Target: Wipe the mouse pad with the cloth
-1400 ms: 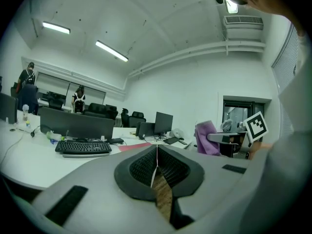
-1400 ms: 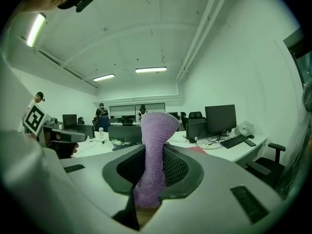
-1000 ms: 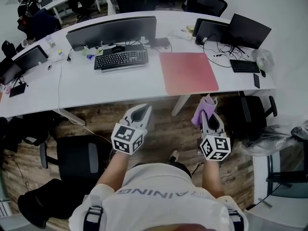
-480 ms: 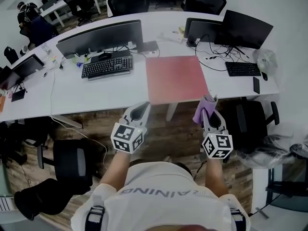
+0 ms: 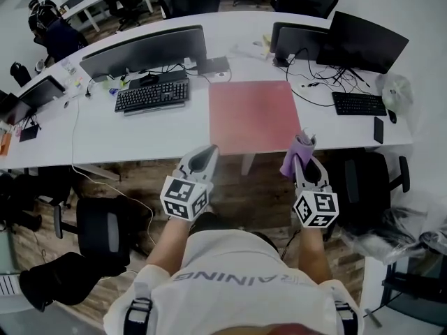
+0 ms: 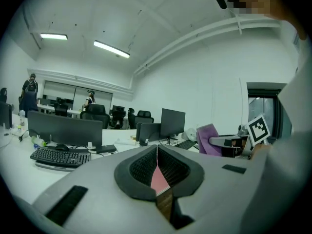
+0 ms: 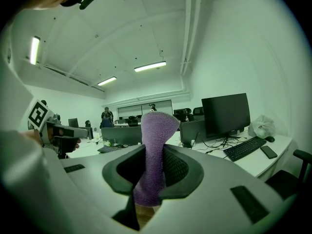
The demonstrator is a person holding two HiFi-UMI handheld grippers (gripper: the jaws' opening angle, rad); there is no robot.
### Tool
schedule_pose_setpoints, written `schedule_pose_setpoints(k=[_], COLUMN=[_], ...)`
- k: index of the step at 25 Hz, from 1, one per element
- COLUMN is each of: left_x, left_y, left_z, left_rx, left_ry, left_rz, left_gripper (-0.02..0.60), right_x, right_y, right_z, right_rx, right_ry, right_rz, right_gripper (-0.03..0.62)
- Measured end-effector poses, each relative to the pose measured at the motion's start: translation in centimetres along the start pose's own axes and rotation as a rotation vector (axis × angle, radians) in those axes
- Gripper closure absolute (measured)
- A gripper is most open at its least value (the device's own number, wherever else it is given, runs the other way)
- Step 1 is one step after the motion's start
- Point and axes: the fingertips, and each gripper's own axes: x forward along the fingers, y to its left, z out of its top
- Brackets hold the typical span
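Head view: both grippers are held over the wooden floor [image 5: 258,180], on the near side of the white desk [image 5: 140,135]. Left gripper [image 5: 203,160]: jaws pressed together with nothing between them; its own view shows only a hairline seam. Right gripper [image 5: 305,162]: jaws clamped on the purple cloth [image 5: 293,158], which stands upright out of the jaws with its top folded over. The red mouse pad [image 5: 255,116] lies flat on the desk, at 1 o'clock from the left gripper and 11 o'clock from the right gripper, its near edge close to the desk's front edge. The cloth is apart from the pad, not touching it. A black keyboard [image 5: 151,95] lies at 9 o'clock of the pad, with a wide monitor [image 5: 143,49] beyond it.
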Motion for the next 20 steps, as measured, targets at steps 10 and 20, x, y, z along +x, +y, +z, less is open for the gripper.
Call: schedule_pose_setpoints(k=[10,20], left_x=[5.0,10.3], left_y=[4.6,13.2], left_z=[0.2,1.9], left_rx=[-0.034,-0.063], left_ry=[0.008,0.024], left_rz=[0.000,-0.011], left_gripper=[0.549,0.549], right_x=[6.6,17.1], right_y=[-0.6,0.5], right_z=[0.0,1.0], right_rx=[-0.013,-0.018], right_ry=[0.034,0.085], right_rz=[0.008,0.005], right_gripper=[0.494,0.494])
